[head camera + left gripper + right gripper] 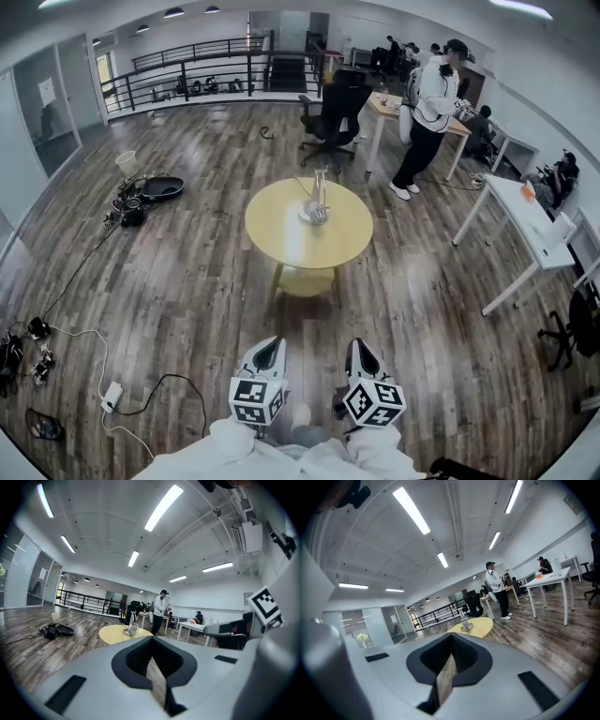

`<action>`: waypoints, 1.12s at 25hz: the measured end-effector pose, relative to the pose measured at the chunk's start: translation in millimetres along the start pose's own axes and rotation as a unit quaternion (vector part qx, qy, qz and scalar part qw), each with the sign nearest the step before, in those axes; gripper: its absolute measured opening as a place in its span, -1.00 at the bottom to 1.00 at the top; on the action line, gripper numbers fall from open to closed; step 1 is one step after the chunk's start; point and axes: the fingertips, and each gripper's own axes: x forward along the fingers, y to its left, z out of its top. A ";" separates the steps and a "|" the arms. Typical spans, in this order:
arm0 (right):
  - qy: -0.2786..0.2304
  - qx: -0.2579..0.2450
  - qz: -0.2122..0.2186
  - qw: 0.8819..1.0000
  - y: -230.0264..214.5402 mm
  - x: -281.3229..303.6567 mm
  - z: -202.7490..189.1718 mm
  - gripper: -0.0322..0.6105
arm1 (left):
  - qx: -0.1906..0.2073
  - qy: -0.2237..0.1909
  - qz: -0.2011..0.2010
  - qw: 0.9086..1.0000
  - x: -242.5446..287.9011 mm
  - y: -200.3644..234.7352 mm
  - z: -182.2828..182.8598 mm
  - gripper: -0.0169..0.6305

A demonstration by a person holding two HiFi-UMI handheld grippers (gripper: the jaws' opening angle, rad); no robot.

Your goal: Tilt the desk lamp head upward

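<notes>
L gripper (pixel 270 347): jaws are seen pressed together in the left gripper view (pixel 152 641), with only a thin wedge of floor showing behind the tips. Nothing is gripped and nothing is touched.

R gripper (pixel 362 345): jaws are likewise clamped together in the right gripper view (pixel 451 644), with no obj. between the pads and no contact with anything.

Both grippers are held side by side, low in the head view and just apart, pointing fwd over wood floor (pixel 187 281). Marker cubes (pixel 256 398) are seen at their rear ends, next to the white sleeves (pixel 234 455).

Desk lamp (pixel 316 202) is stood on the round yellow table (pixel 272 234), approx. at its centre, well ahead of both jaw pairs and not within reach of either. In the left gripper view the lamp (pixel 131 625) is seen beyond the tips, a bit to their left, on the table (pixel 112 634). In the right gripper view it (pixel 464 622) is seen beyond the tips, slightly to their right, on the table (pixel 480 627). A round metal base and thin upright stem are made out; the head's angle is too small to tell.

Bkgd: a standing person (pixel 427 112) is seen past the table by a desk, w/ an office chair (pixel 333 112) nearby. A white desk (pixel 516 211) is seen at right, and cables (pixel 103 375) on the floor at left.
</notes>
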 end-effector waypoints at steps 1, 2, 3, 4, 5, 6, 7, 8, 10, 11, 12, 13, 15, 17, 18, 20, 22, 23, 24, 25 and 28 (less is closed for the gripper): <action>-0.001 -0.001 0.001 1.000 -5.2 10.4 6.8 -0.86 | -0.001 0.000 0.001 1.000 11.2 0.8 3.3 -0.95; -0.003 -0.003 0.001 1.000 -10.5 20.9 13.6 -0.86 | -0.001 0.000 0.002 1.000 22.8 1.6 6.5 -0.95; -0.005 -0.003 0.002 1.000 -15.8 31.4 20.4 -0.86 | -0.001 0.000 0.002 1.000 35.0 2.7 9.9 -0.95; -0.007 -0.004 0.003 1.000 -21.1 41.9 26.8 -0.86 | 0.000 0.000 0.003 1.000 47.3 4.1 13.6 -0.95; -0.009 -0.004 0.003 1.000 -26.2 52.0 32.0 -0.86 | 0.000 0.000 0.003 1.000 59.3 5.7 17.3 -0.95; -0.009 -0.004 0.004 1.000 -31.4 61.7 35.7 -0.86 | 0.001 -0.001 0.003 1.000 70.9 7.4 20.6 -0.95; -0.009 -0.004 0.004 1.000 -36.8 71.1 38.2 -0.86 | 0.001 -0.003 0.004 1.000 82.4 9.4 23.3 -0.95; -0.008 -0.004 0.004 1.000 -42.6 80.1 40.3 -0.86 | 0.001 -0.003 0.005 1.000 93.7 11.2 25.4 -0.95; -0.006 -0.008 0.002 1.000 -55.2 95.6 45.8 -0.86 | -0.001 -0.003 0.006 1.000 115.7 12.7 29.6 -0.95; -0.005 -0.010 0.000 1.000 -61.5 102.0 49.2 -0.86 | -0.001 -0.004 0.005 1.000 125.4 12.1 32.1 -0.95; -0.005 -0.012 -0.002 1.000 -67.6 107.5 52.7 -0.86 | -0.001 -0.005 0.004 1.000 134.0 11.2 34.6 -0.95; -0.005 -0.013 -0.004 1.000 -73.5 112.9 56.1 -0.86 | -0.001 -0.006 0.003 1.000 142.0 10.2 36.6 -0.95; -0.006 -0.016 -0.007 1.000 -84.4 124.7 62.3 -0.86 | -0.001 -0.007 0.003 1.000 157.3 10.1 39.5 -0.95; -0.005 -0.017 -0.008 1.000 -92.1 138.3 66.2 -0.86 | -0.003 -0.005 0.007 1.000 171.3 13.3 40.5 -0.95; -0.004 -0.018 -0.008 1.000 -94.5 144.9 66.8 -0.86 | -0.004 -0.003 0.009 1.000 177.3 16.1 40.3 -0.95; 0.001 -0.017 -0.007 1.000 -97.9 156.4 65.9 -0.86 | -0.005 0.002 0.014 1.000 187.8 22.3 39.0 -0.95; 0.004 -0.015 -0.007 1.000 -102.6 165.7 66.2 -0.86 | -0.005 0.005 0.018 1.000 197.8 26.9 39.3 -0.95; 0.005 -0.013 -0.008 1.000 -105.6 170.0 66.9 -0.86 | -0.005 0.006 0.019 1.000 202.8 28.5 40.5 -0.95; 0.006 -0.012 -0.008 1.000 -108.6 174.3 67.5 -0.86 | -0.005 0.007 0.020 1.000 207.8 30.1 41.7 -0.95; 0.007 -0.010 -0.009 1.000 -111.3 179.1 67.8 -0.86 | -0.005 0.008 0.020 1.000 213.1 32.0 42.8 -0.95; 0.008 -0.008 -0.013 1.000 -116.8 197.3 68.2 -0.86 | -0.003 0.010 0.017 1.000 231.5 40.4 45.1 -0.95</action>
